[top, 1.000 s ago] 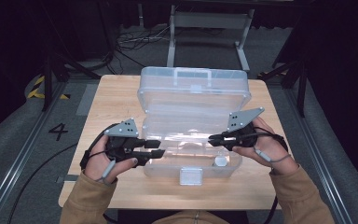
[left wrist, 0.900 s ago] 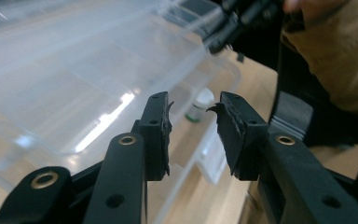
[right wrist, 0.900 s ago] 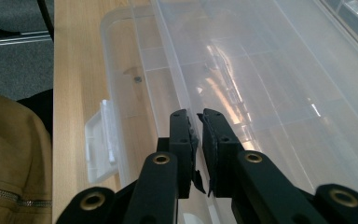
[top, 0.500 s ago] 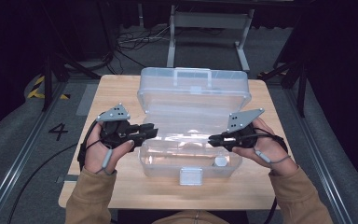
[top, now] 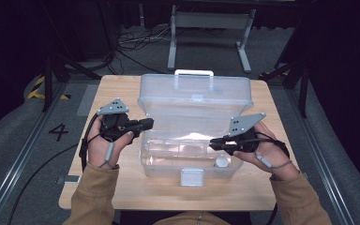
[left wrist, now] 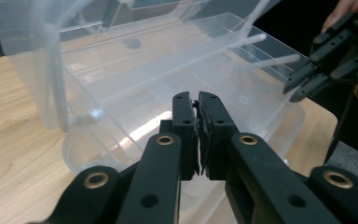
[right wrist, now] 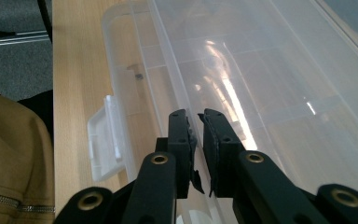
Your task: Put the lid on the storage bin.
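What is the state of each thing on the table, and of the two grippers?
Clear plastic box: open, standing on the table, looks empty.
Lid: raised upright behind the box, handle on top.
Front latch: unfastened, hanging at the front wall.
Left gripper: shut, jaws have just been closing, nothing visible between them, at the box's left end.
Right gripper: nearly shut, a narrow gap, holding nothing, over the box's right end.

A black numeral "4" [top: 58,132] stands on the grey floor left of the table.
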### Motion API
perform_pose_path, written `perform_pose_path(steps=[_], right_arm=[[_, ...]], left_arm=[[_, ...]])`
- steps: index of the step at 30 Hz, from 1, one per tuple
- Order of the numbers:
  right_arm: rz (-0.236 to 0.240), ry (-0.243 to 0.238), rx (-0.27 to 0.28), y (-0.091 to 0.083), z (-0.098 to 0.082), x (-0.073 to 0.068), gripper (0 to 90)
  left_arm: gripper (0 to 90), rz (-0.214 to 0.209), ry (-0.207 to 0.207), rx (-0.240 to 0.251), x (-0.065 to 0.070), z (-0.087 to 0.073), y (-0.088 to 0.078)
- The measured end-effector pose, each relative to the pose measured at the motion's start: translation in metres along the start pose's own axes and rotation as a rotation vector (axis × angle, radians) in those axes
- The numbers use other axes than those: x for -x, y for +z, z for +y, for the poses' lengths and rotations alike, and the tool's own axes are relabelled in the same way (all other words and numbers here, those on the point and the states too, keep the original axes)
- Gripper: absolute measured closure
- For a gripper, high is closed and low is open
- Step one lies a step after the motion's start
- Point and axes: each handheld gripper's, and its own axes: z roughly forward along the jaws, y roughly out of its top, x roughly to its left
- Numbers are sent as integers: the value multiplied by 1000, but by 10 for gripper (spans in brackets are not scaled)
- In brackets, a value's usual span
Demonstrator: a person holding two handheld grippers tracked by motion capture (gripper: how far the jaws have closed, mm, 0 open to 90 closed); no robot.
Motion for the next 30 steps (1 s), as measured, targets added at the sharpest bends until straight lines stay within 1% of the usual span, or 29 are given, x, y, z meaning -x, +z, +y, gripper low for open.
perform_pose_path(steps=[2,4,5,6,7,8,10,16,17,20,24,26,28,30], right_arm=[[-8,-1,-8,0,-1,-4,817],[-13,-6,-14,0,-2,-5,815],[-15,-7,-16,1,-2,-7,816],[-8,-5,-19,1,-3,-8,817],[-2,-1,-27,1,-4,-9,822],[6,-4,-24,2,-5,-9,822],[0,12,-24,0,-5,-10,817],[-2,22,-6,-4,-6,-11,821],[-4,17,-4,-5,-6,-11,821],[-7,23,11,-8,-7,-12,826],[-5,34,59,-17,-8,-13,843],[5,49,80,-22,-9,-13,865],[24,71,122,-30,-11,-11,886],[15,84,138,-35,-13,-10,892]], left_arm=[[890,25,-5,12,-2,1,-2],[893,31,-3,14,-4,1,-2],[893,35,-9,19,-5,1,-4],[895,35,-12,12,-5,1,-4],[897,35,-20,-7,-5,1,-4],[897,29,-19,-2,-5,0,-4],[897,38,-13,-7,-4,1,-4],[897,34,-17,-8,-4,0,-4],[897,33,-16,-9,-4,0,-4],[894,28,-6,-11,-4,0,-4],[880,20,6,-27,-4,-1,-4],[880,19,9,-30,-4,-1,-4],[880,17,10,-33,-4,-1,-4],[880,15,9,-39,-3,-2,-3]])
